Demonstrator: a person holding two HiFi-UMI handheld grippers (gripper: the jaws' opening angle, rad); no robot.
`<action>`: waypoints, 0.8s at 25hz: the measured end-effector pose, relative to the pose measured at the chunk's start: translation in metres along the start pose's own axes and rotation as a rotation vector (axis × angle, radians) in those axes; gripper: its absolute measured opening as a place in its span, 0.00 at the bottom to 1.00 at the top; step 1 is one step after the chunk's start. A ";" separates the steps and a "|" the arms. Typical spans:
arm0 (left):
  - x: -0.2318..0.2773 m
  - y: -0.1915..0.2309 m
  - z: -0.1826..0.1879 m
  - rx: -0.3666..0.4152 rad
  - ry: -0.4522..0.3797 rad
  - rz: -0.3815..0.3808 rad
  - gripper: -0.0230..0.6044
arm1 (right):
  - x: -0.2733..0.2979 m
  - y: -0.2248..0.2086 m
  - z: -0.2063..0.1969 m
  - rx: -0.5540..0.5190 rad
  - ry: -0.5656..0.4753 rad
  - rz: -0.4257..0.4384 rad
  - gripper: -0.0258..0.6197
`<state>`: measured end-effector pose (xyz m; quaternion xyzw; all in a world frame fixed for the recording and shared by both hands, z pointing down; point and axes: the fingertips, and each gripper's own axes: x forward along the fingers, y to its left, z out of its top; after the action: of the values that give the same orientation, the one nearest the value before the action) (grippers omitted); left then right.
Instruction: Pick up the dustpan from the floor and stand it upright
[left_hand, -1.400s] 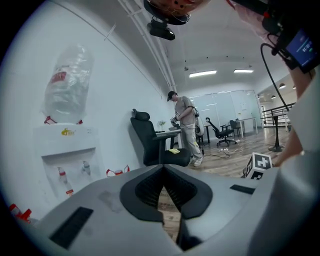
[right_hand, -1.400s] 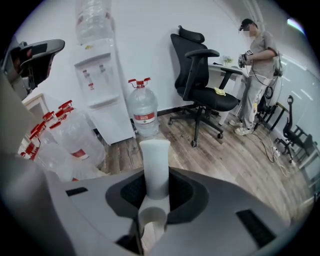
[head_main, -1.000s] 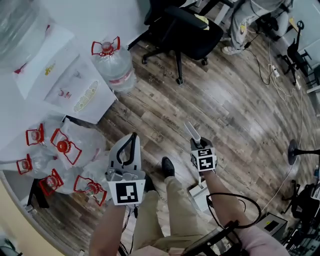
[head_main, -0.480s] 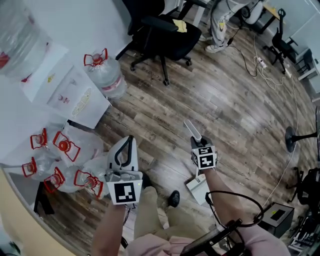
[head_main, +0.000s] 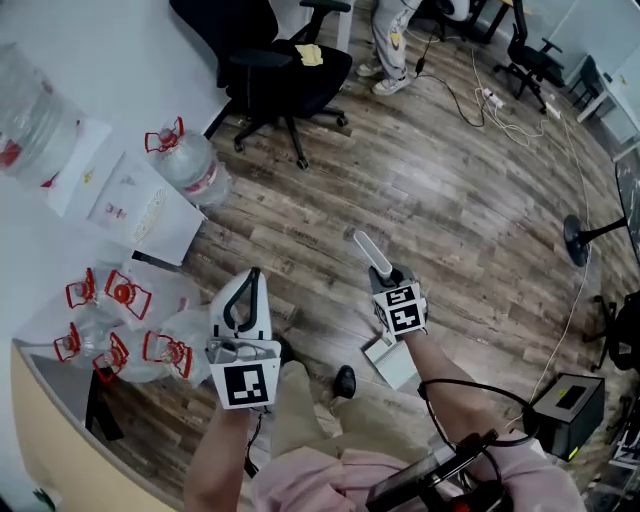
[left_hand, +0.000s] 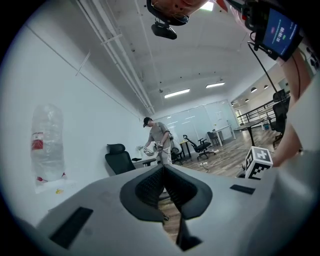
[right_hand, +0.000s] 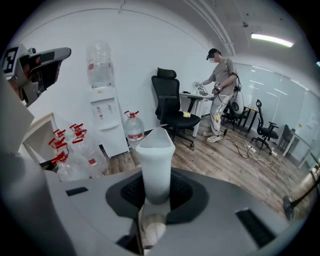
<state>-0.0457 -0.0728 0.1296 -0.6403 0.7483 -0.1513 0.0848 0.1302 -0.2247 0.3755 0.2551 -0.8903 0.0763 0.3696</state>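
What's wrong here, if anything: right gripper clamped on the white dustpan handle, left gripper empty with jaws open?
One thing: the left gripper is empty, but its jaws are shut, pads together, as the left gripper view shows. The right gripper is indeed clamped on the white dustpan handle.

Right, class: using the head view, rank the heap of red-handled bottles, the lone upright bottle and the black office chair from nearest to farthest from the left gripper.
1. The heap of red-handled bottles: just left of the left gripper.
2. The lone upright bottle: farther ahead, to the left.
3. The black office chair: farthest, at the top.
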 end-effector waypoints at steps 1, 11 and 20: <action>-0.002 -0.007 0.008 -0.002 -0.008 -0.007 0.06 | -0.009 -0.003 -0.002 -0.001 -0.006 -0.001 0.15; -0.016 -0.083 0.068 0.069 -0.077 -0.146 0.06 | -0.080 -0.035 -0.032 0.039 -0.063 -0.044 0.15; -0.020 -0.133 0.106 -0.153 -0.129 -0.230 0.06 | -0.148 -0.062 -0.069 0.073 -0.102 -0.095 0.14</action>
<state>0.1160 -0.0830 0.0735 -0.7349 0.6721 -0.0613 0.0659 0.2929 -0.1967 0.3184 0.3138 -0.8915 0.0782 0.3173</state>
